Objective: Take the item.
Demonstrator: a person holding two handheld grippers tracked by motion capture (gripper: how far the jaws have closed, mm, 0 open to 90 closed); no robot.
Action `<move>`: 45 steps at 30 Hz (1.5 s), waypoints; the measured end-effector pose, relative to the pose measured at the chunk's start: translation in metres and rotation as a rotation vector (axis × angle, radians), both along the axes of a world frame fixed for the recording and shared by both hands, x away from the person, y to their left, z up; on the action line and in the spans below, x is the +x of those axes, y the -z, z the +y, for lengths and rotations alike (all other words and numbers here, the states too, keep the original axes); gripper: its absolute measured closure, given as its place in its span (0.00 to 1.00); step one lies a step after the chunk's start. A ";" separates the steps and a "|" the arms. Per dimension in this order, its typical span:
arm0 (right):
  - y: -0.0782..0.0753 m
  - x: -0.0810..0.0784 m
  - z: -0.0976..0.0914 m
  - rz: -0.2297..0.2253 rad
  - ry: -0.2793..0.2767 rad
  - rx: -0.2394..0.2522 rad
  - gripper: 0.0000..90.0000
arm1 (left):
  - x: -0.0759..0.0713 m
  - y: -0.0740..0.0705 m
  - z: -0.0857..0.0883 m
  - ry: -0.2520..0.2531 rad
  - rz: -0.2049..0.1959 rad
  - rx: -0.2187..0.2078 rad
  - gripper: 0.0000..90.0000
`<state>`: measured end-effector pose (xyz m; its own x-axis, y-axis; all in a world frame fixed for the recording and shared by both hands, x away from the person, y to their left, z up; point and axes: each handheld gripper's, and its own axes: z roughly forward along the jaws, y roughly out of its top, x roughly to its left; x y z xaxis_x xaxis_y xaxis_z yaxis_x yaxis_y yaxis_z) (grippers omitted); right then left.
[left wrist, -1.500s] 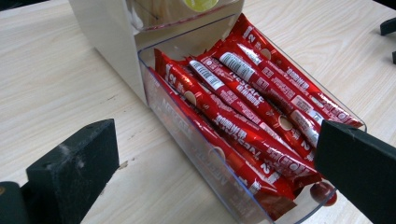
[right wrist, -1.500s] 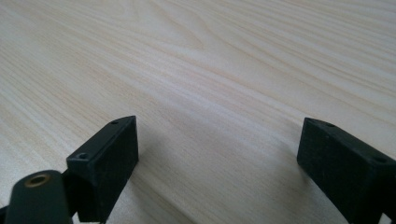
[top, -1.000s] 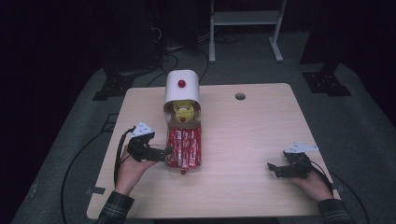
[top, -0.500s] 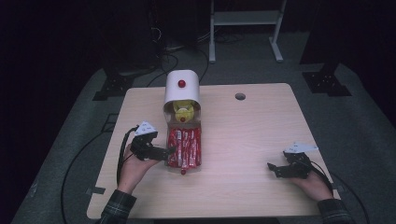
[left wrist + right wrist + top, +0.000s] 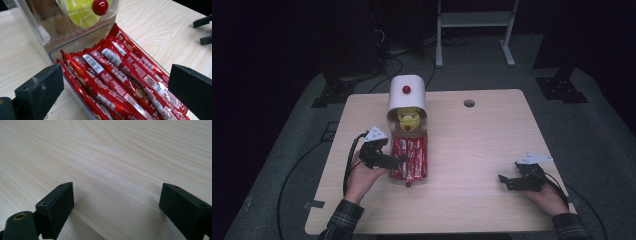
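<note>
Since the earlier frame, your left gripper (image 5: 398, 161) has edged closer to the tray (image 5: 56, 51); its jaws now stand wide at the tray's near edge, holding nothing. Red sachets (image 5: 117, 82) fill the tray, which sits just in front of the white dispenser (image 5: 407, 92). Your right gripper (image 5: 504, 181) rests well right of the tray, jaws wide and empty, on the wooden table (image 5: 482, 135). Beyond the table, the room is dark.
</note>
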<state>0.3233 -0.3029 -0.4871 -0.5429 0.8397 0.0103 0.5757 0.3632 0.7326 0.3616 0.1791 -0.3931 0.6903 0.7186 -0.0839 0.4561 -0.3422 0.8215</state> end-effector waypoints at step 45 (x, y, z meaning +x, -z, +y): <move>0.000 0.001 0.000 -0.001 -0.004 0.000 0.13 | 0.011 0.014 -0.027 0.072 0.026 0.031 0.40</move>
<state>0.3238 -0.3029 -0.4871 -0.5463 0.8375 0.0100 0.5737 0.3655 0.7330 0.3724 0.1521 -0.4076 0.7385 0.6693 -0.0814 0.4504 -0.3999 0.7983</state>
